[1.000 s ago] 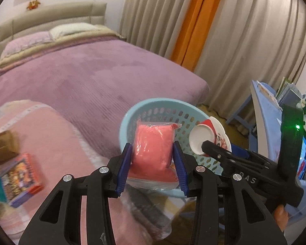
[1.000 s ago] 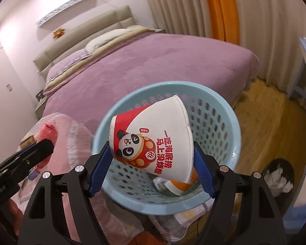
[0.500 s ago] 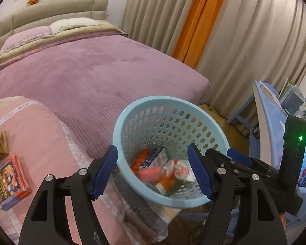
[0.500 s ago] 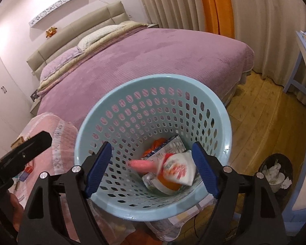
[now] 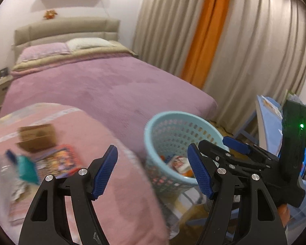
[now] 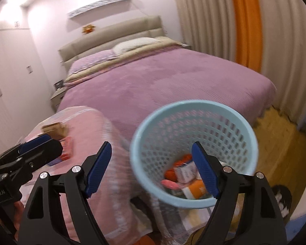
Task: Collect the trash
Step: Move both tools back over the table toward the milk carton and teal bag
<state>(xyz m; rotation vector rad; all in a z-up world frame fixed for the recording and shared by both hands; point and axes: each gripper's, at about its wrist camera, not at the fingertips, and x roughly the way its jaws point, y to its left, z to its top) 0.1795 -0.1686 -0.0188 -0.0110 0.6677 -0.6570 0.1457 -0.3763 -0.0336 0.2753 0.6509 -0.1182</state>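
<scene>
**Both grippers empty, trash lying in the blue basket**

Beside the light blue perforated basket (image 6: 193,110), both grippers stand with their jaws spread wide and nothing between the blue pads. Seen from the right wrist, the right gripper (image 6: 151,169) straddles the basket's near left rim, its right finger (image 6: 205,175) in front of the basket's inside and its left finger over the pink cover. Seen from the left wrist, the left gripper (image 5: 151,172) hangs left of the basket (image 5: 181,120), over the pink quilted cover (image 5: 120,183), with the right gripper (image 5: 230,145) showing on the basket's far right side.

At the bottom of the basket lies the collected trash (image 6: 185,177): orange wrappers, a small white carton, a pink packet and an orange-and-white piece, heaped together and touching one another. The left wrist view shows the same heap (image 5: 178,163) through the opening, only partly.

Left of the basket, on the pink cover, more items lie: a brown cardboard box (image 5: 37,136), a colourful flat box (image 5: 59,161) just in front of it, a teal object (image 5: 27,169) and some crumpled clear plastic (image 5: 4,173), all blurred. Behind the basket stretches a bed with a purple spread (image 6: 163,81), then beige curtains with an orange panel (image 5: 210,30). Right of the basket, on the wood floor, a small dark bin (image 6: 281,200) holds white crumpled paper.
</scene>
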